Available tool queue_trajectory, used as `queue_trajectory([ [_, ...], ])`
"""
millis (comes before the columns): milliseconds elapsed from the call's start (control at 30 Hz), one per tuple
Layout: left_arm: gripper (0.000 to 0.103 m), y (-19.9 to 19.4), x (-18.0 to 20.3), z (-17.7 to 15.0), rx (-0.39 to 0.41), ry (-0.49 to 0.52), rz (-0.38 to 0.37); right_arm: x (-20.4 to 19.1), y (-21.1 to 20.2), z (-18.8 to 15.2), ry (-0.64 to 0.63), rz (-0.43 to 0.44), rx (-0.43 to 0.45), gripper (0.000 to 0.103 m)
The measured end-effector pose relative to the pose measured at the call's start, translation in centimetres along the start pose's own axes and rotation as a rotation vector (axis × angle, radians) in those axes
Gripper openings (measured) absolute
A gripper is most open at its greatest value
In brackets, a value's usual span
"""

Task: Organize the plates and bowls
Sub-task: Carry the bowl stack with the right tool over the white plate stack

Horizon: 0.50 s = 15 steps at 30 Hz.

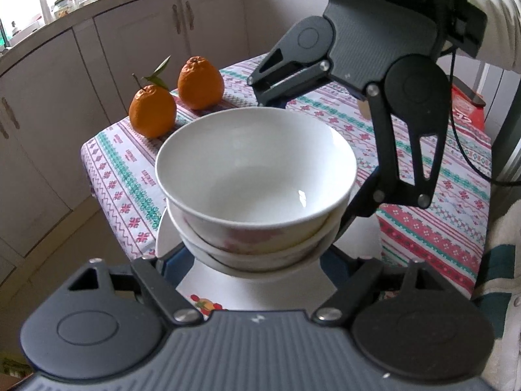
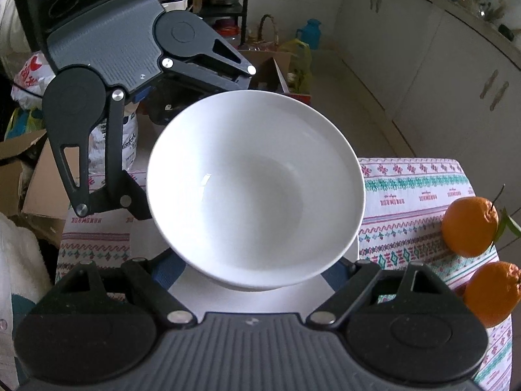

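A white bowl (image 1: 257, 169) is nested on top of other bowls with a pink flower print (image 1: 247, 238), and the stack stands on a white plate (image 1: 254, 290). The same top bowl (image 2: 255, 189) fills the right wrist view, above the plate (image 2: 254, 296). My left gripper (image 1: 257, 257) is open, with its fingers spread on either side of the stack's base. My right gripper (image 2: 257, 267) is open too and straddles the stack from the opposite side. It shows in the left wrist view (image 1: 325, 163) beyond the bowls. Fingertips of both are hidden under the bowls.
Two oranges (image 1: 176, 97) sit at the far left corner of the patterned tablecloth (image 1: 423, 176); in the right wrist view the oranges (image 2: 478, 254) lie at the right. Cupboards (image 1: 130, 49) stand behind the small table. Boxes and bags (image 2: 32, 169) lie on the floor.
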<state>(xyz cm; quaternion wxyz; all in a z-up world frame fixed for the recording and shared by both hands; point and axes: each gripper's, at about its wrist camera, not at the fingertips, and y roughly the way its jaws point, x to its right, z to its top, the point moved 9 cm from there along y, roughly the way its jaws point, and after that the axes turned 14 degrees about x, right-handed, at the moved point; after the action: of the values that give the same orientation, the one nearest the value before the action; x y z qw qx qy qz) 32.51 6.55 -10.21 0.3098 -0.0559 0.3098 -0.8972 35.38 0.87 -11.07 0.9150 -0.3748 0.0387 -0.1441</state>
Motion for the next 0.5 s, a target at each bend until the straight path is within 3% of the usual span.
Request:
queue_trajectory([
  [500, 0.084, 0.15, -0.17, -0.56, 0.017, -0.016, 0.016, 0.18, 0.25, -0.19, 0.023, -0.015, 0.009, 0.093],
])
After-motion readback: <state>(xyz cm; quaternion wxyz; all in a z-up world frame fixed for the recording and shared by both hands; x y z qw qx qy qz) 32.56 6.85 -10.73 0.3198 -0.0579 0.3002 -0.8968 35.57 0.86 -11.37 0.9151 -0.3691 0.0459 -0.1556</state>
